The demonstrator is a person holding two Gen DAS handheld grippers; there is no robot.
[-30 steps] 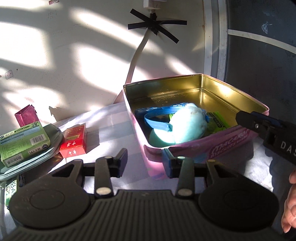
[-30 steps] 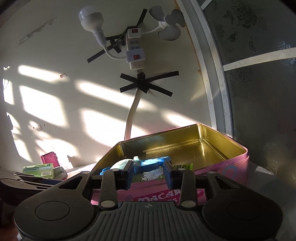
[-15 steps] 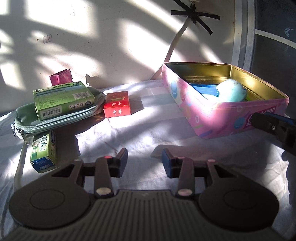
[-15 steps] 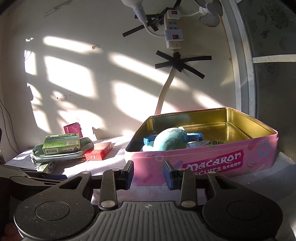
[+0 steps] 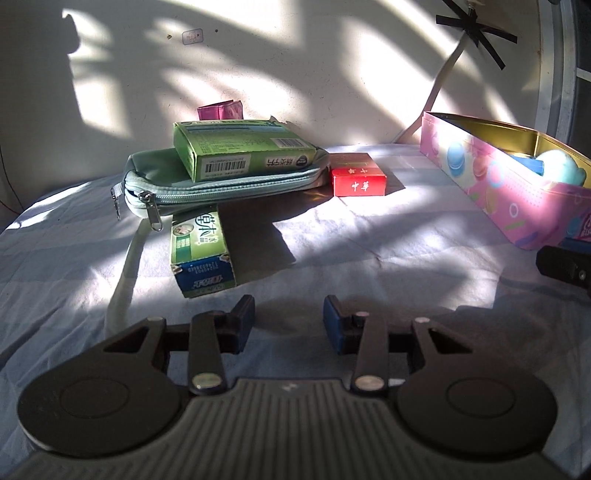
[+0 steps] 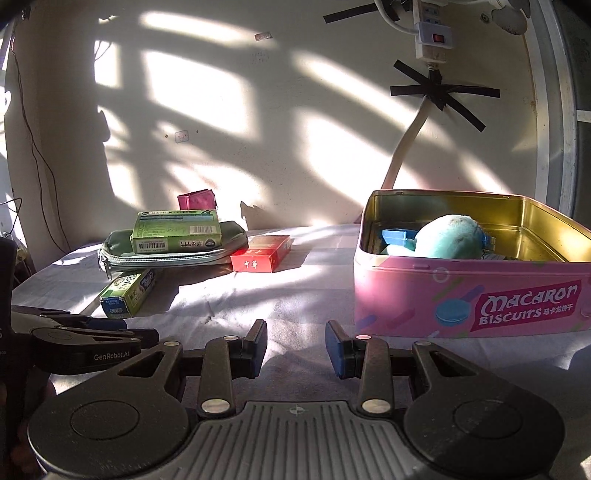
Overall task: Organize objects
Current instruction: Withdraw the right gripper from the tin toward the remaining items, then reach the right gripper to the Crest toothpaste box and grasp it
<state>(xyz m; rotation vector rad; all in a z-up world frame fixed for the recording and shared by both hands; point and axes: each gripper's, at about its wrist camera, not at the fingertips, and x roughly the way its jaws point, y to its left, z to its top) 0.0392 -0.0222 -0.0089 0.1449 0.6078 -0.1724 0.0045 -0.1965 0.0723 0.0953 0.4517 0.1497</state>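
A pink Macaron biscuit tin (image 6: 472,299) stands open at the right, holding a teal plush toy (image 6: 448,237) and a blue item (image 6: 394,236); it also shows in the left wrist view (image 5: 495,181). My left gripper (image 5: 289,321) is open and empty, low over the cloth, just in front of a green toothpaste box (image 5: 201,253). Behind it lie a green zip pouch (image 5: 221,184) with a green box (image 5: 243,151) on top, and a red box (image 5: 356,175). My right gripper (image 6: 296,347) is open and empty, in front of the tin's left corner.
A small magenta packet (image 5: 219,110) stands by the wall behind the pouch. A white cloth (image 6: 295,291) covers the table. A power strip (image 6: 434,31) and taped cable hang on the wall above the tin. The left gripper's body (image 6: 74,347) shows at the right wrist view's left edge.
Both grippers have drawn back from the tin and swung left. The left one now faces the pouch and boxes. Both stay open and empty.
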